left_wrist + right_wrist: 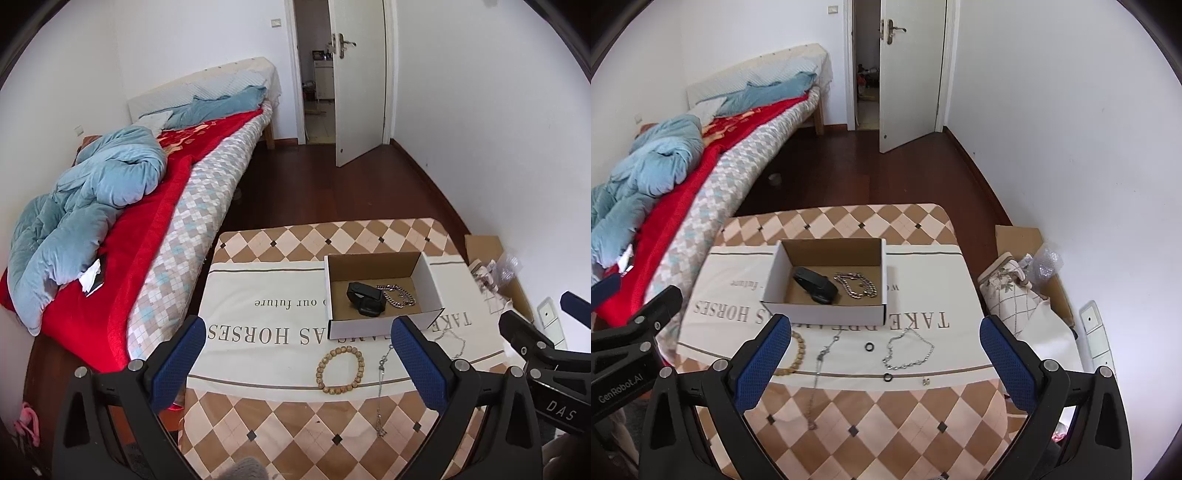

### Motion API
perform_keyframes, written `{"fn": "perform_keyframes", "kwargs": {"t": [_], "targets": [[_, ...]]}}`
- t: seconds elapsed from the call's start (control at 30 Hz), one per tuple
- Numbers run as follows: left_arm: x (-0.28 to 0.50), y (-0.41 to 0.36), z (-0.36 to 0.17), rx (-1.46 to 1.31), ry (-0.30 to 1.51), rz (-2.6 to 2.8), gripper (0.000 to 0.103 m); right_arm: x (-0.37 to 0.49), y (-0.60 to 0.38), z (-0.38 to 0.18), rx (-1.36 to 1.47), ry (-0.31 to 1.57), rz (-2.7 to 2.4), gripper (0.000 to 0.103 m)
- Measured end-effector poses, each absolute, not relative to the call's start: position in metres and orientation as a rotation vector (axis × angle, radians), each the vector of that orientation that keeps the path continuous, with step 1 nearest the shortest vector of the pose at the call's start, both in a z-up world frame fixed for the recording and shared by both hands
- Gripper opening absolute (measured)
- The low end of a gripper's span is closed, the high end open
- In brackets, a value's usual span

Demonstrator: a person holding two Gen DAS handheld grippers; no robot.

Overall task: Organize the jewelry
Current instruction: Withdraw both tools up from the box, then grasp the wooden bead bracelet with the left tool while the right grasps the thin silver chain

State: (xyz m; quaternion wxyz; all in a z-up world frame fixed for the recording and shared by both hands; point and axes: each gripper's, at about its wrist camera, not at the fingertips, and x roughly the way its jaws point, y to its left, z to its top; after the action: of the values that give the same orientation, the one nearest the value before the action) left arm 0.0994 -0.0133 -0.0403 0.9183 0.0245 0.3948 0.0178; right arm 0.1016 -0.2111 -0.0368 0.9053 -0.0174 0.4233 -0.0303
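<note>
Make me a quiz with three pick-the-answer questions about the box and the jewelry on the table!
1. Where is the black watch?
A. In the box
B. On the bed
C. On the floor

2. How many small black rings lie on the cloth?
A. Five
B. Two
C. None

3. How are both claws, left and right?
A. Shut on a chain
B. Holding the box
C. Open, holding nothing

Answers:
1 A, the watch lies inside beside a silver chain.
2 B, two dark rings sit near the thin necklace.
3 C, the blue fingers stand wide apart and bare.
</note>
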Motion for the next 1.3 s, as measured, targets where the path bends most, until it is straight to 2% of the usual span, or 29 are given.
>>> {"fn": "perform_keyframes", "kwargs": {"t": [0.33, 0.53, 0.67, 0.73, 0.8, 0.9, 0.97, 1.1, 1.17, 1.3], "targets": [[0.083, -0.004, -0.032, 0.048, 0.776, 0.098, 0.102, 0.082, -0.199, -0.027, -0.021, 0.854, -0.019, 0.103], [0.096, 0.008, -0.064, 0.063, 0.853, 0.153, 0.102, 0.086, -0.225, -0.052, 0.087, 0.906, -0.029, 0.103], [0.115, 0.013, -0.108, 0.079, 0.973, 0.144, 0.102, 0.088, -0.250, -0.089, 0.167, 0.973, -0.076, 0.103], [0.125, 0.011, -0.135, 0.080, 1.045, 0.119, 0.102, 0.089, -0.262, -0.109, 0.204, 1.008, -0.090, 0.099], [0.133, 0.005, -0.159, 0.081, 1.109, 0.088, 0.102, 0.091, -0.272, -0.129, 0.235, 1.045, -0.110, 0.081], [0.147, -0.002, -0.189, 0.083, 1.187, 0.054, 0.097, 0.095, -0.288, -0.159, 0.290, 1.101, -0.134, 0.077], [0.157, -0.006, -0.210, 0.082, 1.236, 0.033, 0.087, 0.099, -0.296, -0.175, 0.315, 1.125, -0.145, 0.077], [0.175, -0.012, -0.244, 0.075, 1.316, 0.001, 0.077, 0.108, -0.307, -0.191, 0.328, 1.142, -0.164, 0.077], [0.181, -0.017, -0.257, 0.087, 1.345, -0.021, 0.064, 0.114, -0.312, -0.197, 0.342, 1.155, -0.172, 0.077], [0.185, -0.024, -0.263, 0.093, 1.344, -0.043, 0.058, 0.121, -0.324, -0.210, 0.371, 1.181, -0.201, 0.077]]}}
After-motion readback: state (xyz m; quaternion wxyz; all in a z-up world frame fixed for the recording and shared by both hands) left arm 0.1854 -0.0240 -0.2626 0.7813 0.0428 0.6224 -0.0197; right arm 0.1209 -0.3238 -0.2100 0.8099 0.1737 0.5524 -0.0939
